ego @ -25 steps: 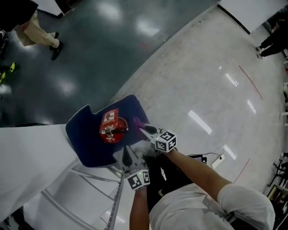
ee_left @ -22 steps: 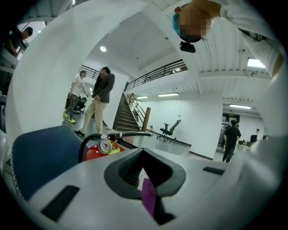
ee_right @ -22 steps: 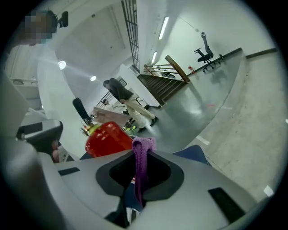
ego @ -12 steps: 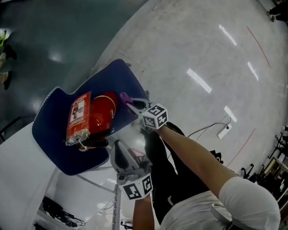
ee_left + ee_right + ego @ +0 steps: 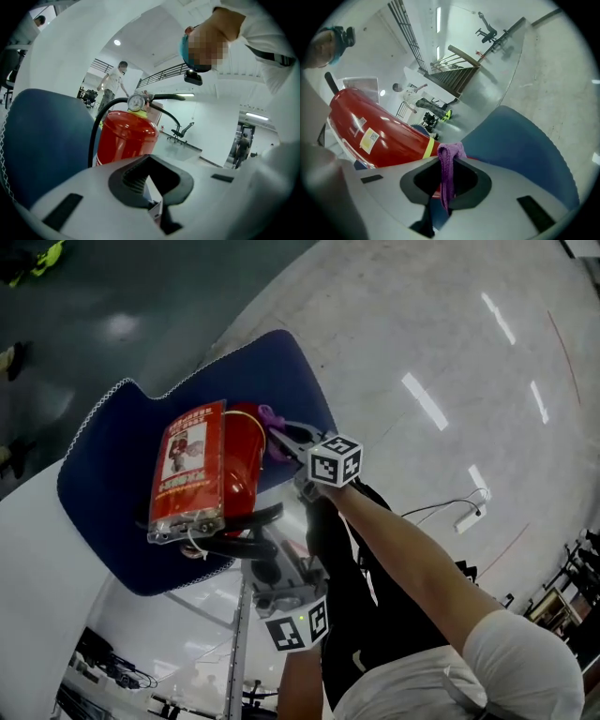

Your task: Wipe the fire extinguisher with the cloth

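While a red fire extinguisher [image 5: 211,474] sits against a blue pad [image 5: 112,493] with a white-stitched edge, the person brings both handheld grippers up to it from the near side. The right gripper [image 5: 283,435] has its jaws clamped on a folded purple cloth [image 5: 271,418], which stands out past the jaw tips. In the right gripper view the cloth [image 5: 449,161] meets the cylinder's red side [image 5: 370,131] by a yellow band [image 5: 429,148], though actual contact cannot be confirmed. The left gripper [image 5: 266,554] sits lower in the head view, just beside the extinguisher's valve end and its black hose [image 5: 239,521]. Its jaws are drawn together with nothing between them, as the left gripper view [image 5: 154,206] shows. That view also shows the pressure gauge [image 5: 136,101] topping the red body [image 5: 124,136] and the hose [image 5: 93,136] curving down one side. A printed label [image 5: 187,460] in clear film covers the extinguisher's upper face. Behind it spreads a pale glossy floor [image 5: 422,352], where a white power strip [image 5: 469,516] trails its cable.
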